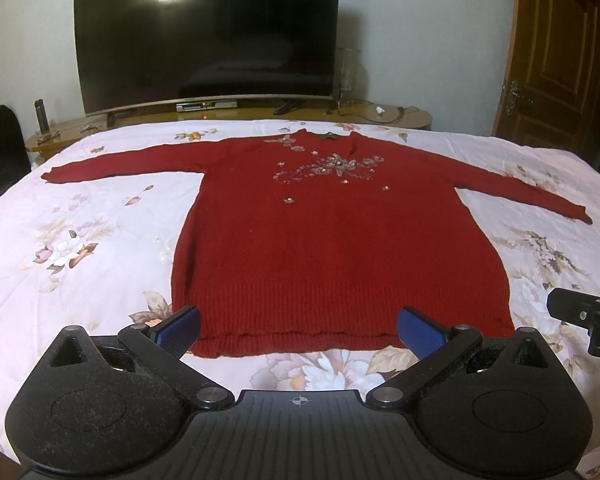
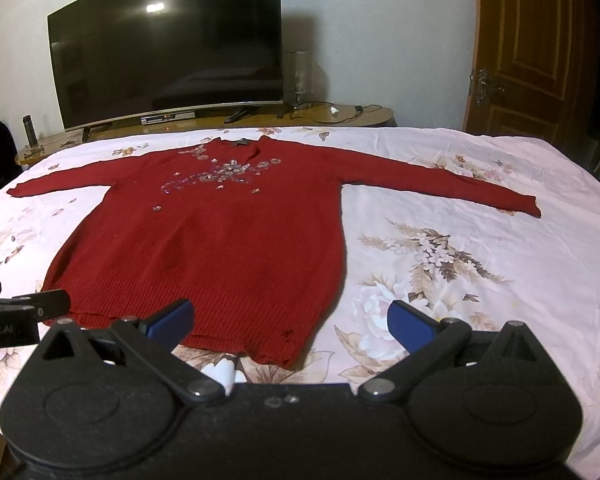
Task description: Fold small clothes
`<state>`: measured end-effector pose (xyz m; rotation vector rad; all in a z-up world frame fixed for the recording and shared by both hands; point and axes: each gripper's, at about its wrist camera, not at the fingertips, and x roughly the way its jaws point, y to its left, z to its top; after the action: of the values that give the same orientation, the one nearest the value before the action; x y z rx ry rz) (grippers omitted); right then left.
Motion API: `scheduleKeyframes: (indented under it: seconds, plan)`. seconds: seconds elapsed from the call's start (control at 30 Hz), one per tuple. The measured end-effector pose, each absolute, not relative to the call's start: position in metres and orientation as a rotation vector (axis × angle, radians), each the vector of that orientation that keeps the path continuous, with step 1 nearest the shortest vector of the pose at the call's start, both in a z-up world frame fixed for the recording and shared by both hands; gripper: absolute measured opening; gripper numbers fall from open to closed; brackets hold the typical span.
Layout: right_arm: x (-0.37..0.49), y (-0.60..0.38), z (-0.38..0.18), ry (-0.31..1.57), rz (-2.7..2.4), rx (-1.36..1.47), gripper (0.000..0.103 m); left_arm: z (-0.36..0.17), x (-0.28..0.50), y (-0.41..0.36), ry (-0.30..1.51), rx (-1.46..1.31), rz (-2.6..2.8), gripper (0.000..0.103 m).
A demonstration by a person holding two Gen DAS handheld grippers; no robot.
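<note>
left wrist view: sits low just off the hem of the red sweater [image 1: 332, 248], looking straight up its length toward the TV [image 1: 208, 36] on the far wall
right wrist view: same low height, but parked off the sweater's [image 2: 220, 248] hem corner, so the sweater falls left of centre; faces the TV [image 2: 168, 48] too
nearness: both pretty close, hem right by the lens
shared: whole sweater, floral bedsheet [image 1: 80, 240], TV, wooden door [image 2: 540, 52]
</note>
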<state>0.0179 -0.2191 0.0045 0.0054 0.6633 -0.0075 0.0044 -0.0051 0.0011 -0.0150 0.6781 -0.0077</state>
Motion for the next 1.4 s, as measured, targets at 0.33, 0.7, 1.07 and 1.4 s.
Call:
scheduleKeyframes:
  seconds: [0.33, 0.7, 1.07, 1.4]
  plan:
    - [0.0181, -0.2194, 0.0049, 0.665, -0.011, 0.002, 0.102, 0.0011, 0.0060, -0.0050, 0.680, -0.015, -0.007, 0.103]
    - [0.0184, -0.2182, 0.0045, 0.666, -0.013, -0.003, 0.102, 0.0016, 0.0063, -0.0061, 0.681, -0.017, -0.008, 0.103]
    - [0.0179, -0.2169, 0.0052, 0.665, -0.011, -0.005, 0.102, 0.0012, 0.0073, -0.0028, 0.681, -0.018, -0.006, 0.103]
    - [0.0181, -0.2168, 0.0048, 0.667, -0.013, -0.007, 0.102, 0.0002, 0.0067, -0.0006, 0.681, -0.019, -0.006, 0.103]
